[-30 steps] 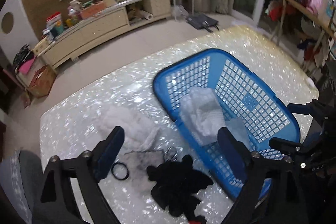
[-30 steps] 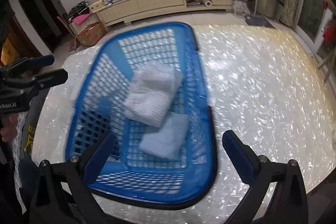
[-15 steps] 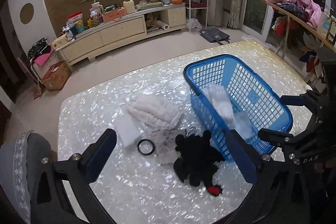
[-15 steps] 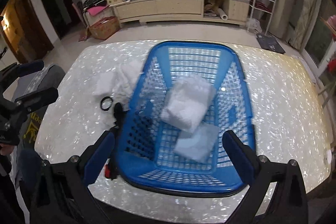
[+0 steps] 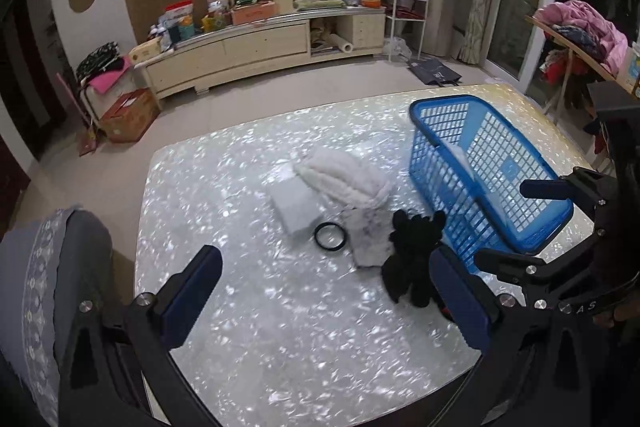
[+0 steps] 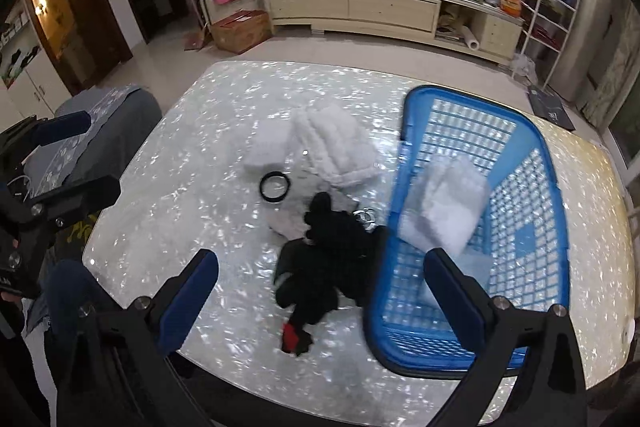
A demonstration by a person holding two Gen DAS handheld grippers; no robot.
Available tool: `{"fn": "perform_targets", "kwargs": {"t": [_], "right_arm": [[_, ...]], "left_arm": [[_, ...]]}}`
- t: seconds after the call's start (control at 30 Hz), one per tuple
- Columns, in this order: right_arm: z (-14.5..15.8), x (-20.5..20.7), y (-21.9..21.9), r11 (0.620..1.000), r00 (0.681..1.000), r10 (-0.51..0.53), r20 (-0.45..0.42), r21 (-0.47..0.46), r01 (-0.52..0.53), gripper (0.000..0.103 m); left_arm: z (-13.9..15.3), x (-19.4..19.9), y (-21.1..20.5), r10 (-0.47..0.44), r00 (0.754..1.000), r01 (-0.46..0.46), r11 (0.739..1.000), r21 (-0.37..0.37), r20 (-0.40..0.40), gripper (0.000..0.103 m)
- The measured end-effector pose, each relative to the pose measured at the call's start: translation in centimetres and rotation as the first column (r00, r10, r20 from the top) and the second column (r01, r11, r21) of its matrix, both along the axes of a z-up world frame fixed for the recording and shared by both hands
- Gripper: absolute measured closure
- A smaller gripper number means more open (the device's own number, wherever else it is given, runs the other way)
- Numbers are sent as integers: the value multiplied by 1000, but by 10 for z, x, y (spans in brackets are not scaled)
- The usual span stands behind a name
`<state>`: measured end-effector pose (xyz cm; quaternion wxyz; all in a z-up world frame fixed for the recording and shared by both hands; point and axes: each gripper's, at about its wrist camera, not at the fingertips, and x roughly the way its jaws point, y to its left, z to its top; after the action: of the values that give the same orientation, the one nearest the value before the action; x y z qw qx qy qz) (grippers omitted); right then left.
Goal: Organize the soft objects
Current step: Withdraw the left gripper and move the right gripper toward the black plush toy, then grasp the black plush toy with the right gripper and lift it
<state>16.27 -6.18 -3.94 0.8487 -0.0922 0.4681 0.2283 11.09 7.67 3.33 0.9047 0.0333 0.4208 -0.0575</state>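
A blue mesh basket (image 5: 520, 227) (image 6: 536, 315) stands at the table's right with a folded white towel (image 6: 448, 203) and a pale cloth inside. On the table lie a fluffy white towel (image 5: 344, 179) (image 6: 332, 147), a small white folded cloth (image 5: 296, 207), a grey-white cloth (image 5: 368, 235), a black plush toy (image 5: 412, 263) (image 6: 328, 259) and a black ring (image 5: 330, 235) (image 6: 275, 187). My left gripper (image 5: 324, 299) is open and empty above the table's near side. My right gripper (image 6: 320, 295) is open and empty, above the black plush toy.
The table (image 5: 240, 227) is glossy white pearl. A grey chair back (image 5: 52, 287) stands at its left edge. A cream cabinet (image 5: 260, 47) with clutter lines the far wall. A rack with clothes (image 5: 580, 31) is at the right.
Both grippers have pulled back and up from the basket. The right view has swung left, from over the basket to the table items. Nothing was picked up.
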Motion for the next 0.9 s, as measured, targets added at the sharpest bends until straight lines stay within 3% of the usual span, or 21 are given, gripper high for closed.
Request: {"fn": "perform_targets", "kwargs": {"t": [0.5, 0.9], "right_arm": [[-39, -16, 76, 993, 993, 100, -58, -57, -103, 0], [-66, -9, 90, 989, 990, 89, -108, -106, -101, 0]], "left_arm": [[-51, -16, 55, 61, 996, -64, 997, -47, -61, 0], [-86, -10, 73, 80, 989, -88, 994, -65, -122, 0]]}}
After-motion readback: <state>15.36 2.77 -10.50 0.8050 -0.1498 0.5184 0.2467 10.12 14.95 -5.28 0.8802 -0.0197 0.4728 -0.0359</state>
